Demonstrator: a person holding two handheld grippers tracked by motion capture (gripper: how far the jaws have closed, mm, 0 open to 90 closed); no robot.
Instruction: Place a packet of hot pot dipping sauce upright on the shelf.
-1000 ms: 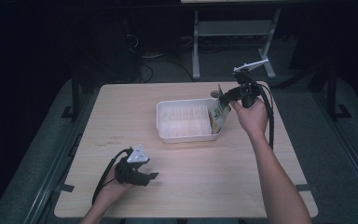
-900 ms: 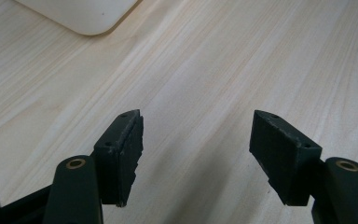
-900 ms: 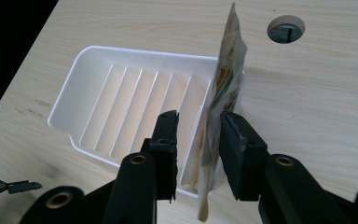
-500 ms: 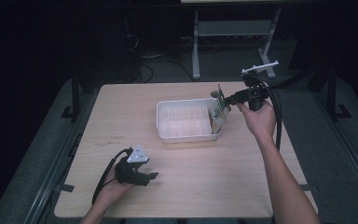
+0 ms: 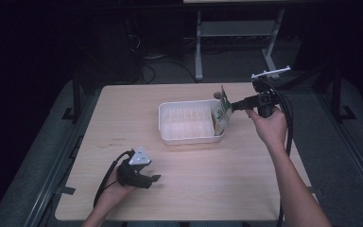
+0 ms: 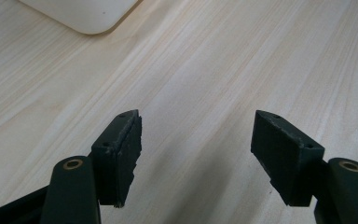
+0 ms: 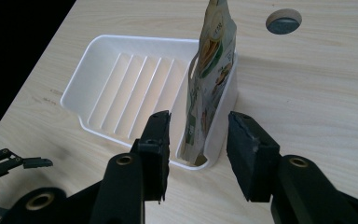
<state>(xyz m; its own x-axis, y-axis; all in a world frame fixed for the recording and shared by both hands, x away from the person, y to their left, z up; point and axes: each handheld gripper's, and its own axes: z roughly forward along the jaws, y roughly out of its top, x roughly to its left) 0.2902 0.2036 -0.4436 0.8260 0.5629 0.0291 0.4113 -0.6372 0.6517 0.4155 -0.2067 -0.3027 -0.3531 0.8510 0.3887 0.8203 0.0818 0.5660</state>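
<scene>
The right gripper hangs with its jaws apart on either side of the packet, not pinching it; the packet stands upright against the end wall inside the white tray. It looks light, thin and floppy, probably slick; a pinch low across its flat faces seems safest; the left gripper rests with jaws spread over the bare table.

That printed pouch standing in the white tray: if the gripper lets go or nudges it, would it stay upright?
Probably not for long. The pouch looks thin and flexible, creased along its face, so it would likely flop. It stands on its narrow edge, leaning against the end wall of the white tray, so a nudge would probably tip it onto the ribbed floor. The right hand-held gripper has open jaws either side of it.
</scene>
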